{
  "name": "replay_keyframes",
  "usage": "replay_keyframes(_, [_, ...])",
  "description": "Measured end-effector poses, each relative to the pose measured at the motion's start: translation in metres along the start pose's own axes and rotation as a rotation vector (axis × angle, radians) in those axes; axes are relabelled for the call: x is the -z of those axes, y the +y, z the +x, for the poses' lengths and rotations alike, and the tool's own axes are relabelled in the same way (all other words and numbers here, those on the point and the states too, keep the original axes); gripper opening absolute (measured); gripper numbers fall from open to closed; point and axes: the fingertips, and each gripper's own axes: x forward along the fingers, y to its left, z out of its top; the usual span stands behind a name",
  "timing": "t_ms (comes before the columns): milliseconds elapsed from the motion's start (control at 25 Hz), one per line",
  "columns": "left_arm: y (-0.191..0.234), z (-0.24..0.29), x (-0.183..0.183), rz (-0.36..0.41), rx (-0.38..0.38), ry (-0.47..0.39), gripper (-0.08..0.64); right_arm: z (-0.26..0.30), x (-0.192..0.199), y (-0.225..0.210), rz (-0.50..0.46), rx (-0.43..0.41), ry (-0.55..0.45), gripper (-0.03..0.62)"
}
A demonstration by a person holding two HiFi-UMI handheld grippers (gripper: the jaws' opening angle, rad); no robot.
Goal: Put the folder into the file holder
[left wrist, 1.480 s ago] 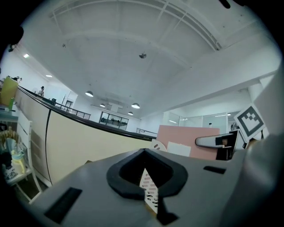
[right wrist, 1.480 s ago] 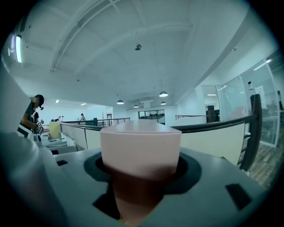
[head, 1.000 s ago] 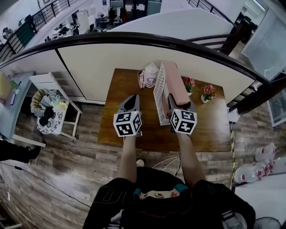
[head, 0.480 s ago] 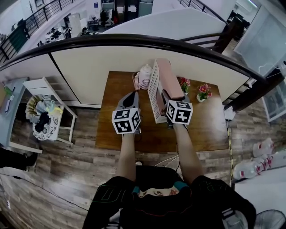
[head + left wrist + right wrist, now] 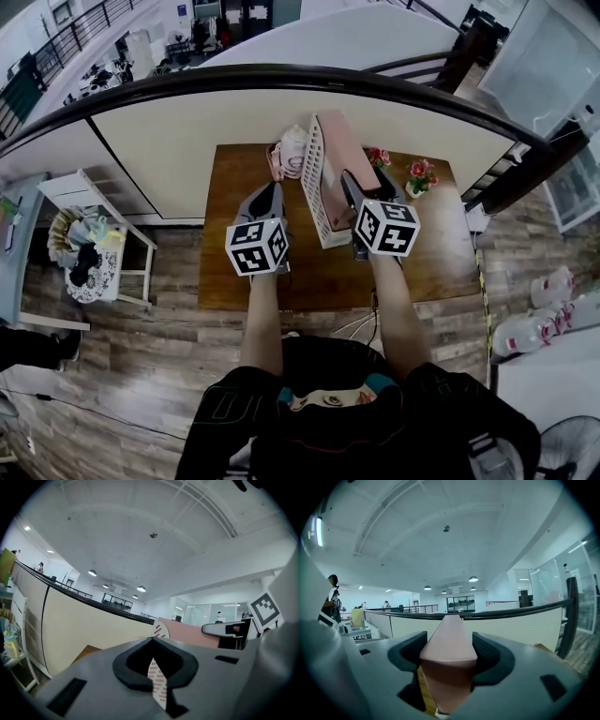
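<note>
A white slotted file holder (image 5: 314,187) stands upright on the brown table (image 5: 422,253). The pink folder (image 5: 339,150) stands on edge right beside the holder's right side, leaning along it. My right gripper (image 5: 361,192) is shut on the folder's near end; in the right gripper view the folder (image 5: 447,653) fills the space between the jaws. My left gripper (image 5: 265,199) hovers left of the holder, apart from it. Its jaws are shut with nothing held, and the holder's wall (image 5: 159,631) shows beyond them.
A pink and white bag (image 5: 289,155) sits at the table's back edge. Two small flower pots (image 5: 419,175) stand at the back right. A cream partition wall (image 5: 187,141) runs right behind the table. A white shelf unit (image 5: 89,234) stands on the floor to the left.
Both grippers have drifted slightly away from me across the table. The right one still grips the folder beside the holder. The left one stays shut.
</note>
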Motion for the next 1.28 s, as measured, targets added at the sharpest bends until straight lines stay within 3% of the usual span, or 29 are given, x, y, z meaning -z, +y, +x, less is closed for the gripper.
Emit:
replay_keyframes(280, [0.000, -0.012, 0.003, 0.005, -0.012, -0.004, -0.003, -0.013, 0.003, 0.000, 0.006, -0.011, -0.004, 0.302])
replay_keyframes(680, [-0.022, -0.030, 0.013, 0.026, -0.023, 0.011, -0.003, -0.046, -0.012, -0.011, 0.049, -0.041, -0.097, 0.295])
replay_keyframes(840, [-0.044, -0.040, 0.023, 0.038, -0.037, 0.011, -0.003, -0.070, -0.007, -0.026, 0.070, -0.029, -0.115, 0.138])
replay_keyframes(1000, [-0.065, -0.057, 0.041, 0.064, -0.104, 0.012, -0.003, -0.099, 0.005, -0.042, 0.118, -0.048, -0.108, 0.003])
replay_keyframes(1120, [-0.073, -0.072, 0.055, 0.078, -0.140, 0.031, -0.003, -0.119, 0.016, -0.041, 0.156, -0.118, -0.115, 0.002])
replay_keyframes(1280, [-0.084, -0.090, 0.073, 0.098, -0.160, 0.059, -0.003, -0.133, 0.048, -0.040, 0.116, -0.130, -0.047, 0.002])
